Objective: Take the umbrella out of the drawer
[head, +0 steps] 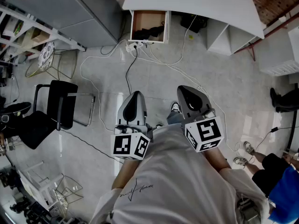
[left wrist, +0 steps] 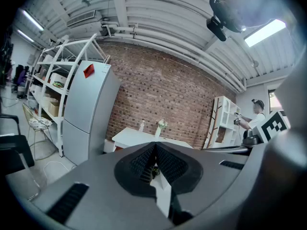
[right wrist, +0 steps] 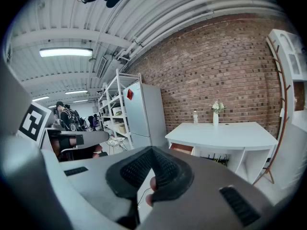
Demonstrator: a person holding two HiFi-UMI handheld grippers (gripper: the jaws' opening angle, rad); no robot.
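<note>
Brick wall [right wrist: 230, 66] behind white desk [head: 196, 3] — drawer [head: 135, 26] open, umbrella [head: 149, 32] inside.

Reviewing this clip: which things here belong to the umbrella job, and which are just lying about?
Job: open drawer, dark umbrella inside it, white desk, left gripper and right gripper, both shut and empty.
Lying about: grey fridge, black chair, power strip, floor cables, vase on the desk.

Black chair [head: 60, 108], grey fridge [head: 70, 8]
</note>
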